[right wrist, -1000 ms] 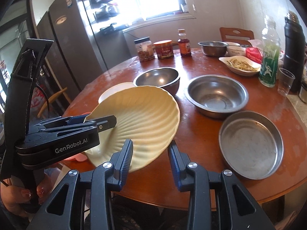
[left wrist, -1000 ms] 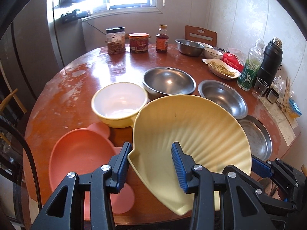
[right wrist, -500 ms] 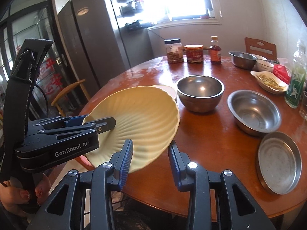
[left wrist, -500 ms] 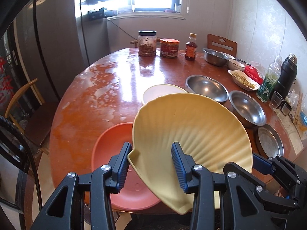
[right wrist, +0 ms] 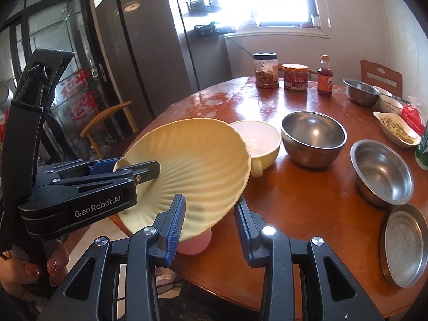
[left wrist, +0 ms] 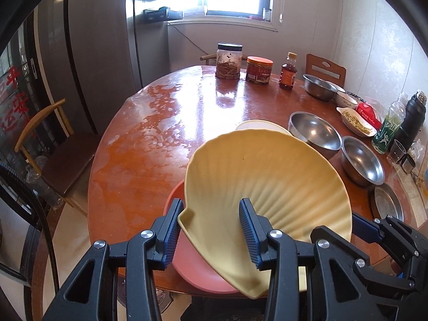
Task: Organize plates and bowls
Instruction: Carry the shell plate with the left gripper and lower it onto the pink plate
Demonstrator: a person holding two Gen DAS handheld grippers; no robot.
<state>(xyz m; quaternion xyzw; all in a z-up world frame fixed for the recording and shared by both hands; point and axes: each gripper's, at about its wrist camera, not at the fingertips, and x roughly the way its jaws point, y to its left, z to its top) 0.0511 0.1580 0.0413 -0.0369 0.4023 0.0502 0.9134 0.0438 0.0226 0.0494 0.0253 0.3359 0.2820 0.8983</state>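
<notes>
On the surface [left wrist: 171,123] there are three steel bowls [right wrist: 313,136], one flat steel pan [right wrist: 404,243], one shell plate [right wrist: 198,168], one pink plate [left wrist: 198,267] and one yellow cup-bowl [right wrist: 260,140]. There are two jars [left wrist: 229,61] and one sauce bottle [left wrist: 288,72]. At the right edge I count one white dish with food [left wrist: 355,121], one small white bowl [left wrist: 346,101], one red packet [left wrist: 367,111], one green bottle [left wrist: 389,131], one black flask [left wrist: 410,123] and one glass [left wrist: 396,151]. Two claws [right wrist: 207,224] are in view. Three chairs [left wrist: 53,157] stand around.
</notes>
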